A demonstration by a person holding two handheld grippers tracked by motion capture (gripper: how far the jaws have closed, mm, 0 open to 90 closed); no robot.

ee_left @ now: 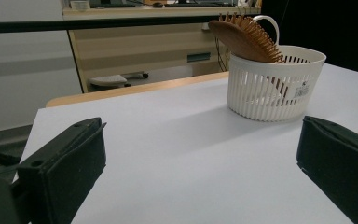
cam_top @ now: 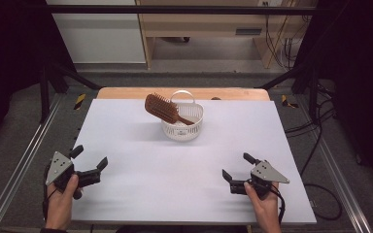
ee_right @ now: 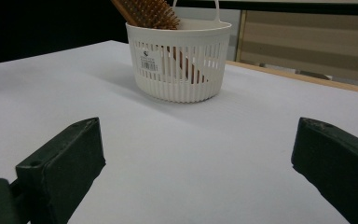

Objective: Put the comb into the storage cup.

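High view overhead; gripper views low, sharing basket (cam_top: 182, 121).

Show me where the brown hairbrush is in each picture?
High view: the hairbrush is near the table's far middle, handle down in the white basket, head leaning out to the left.
Left gripper view: the hairbrush is at upper right, sticking out of the basket.
Right gripper view: the hairbrush is at the top, left of middle, above the basket.
Shared landmark: the white slatted basket with its barcode sticker.

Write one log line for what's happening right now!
left gripper: open, empty | right gripper: open, empty | hairbrush: leaning in basket
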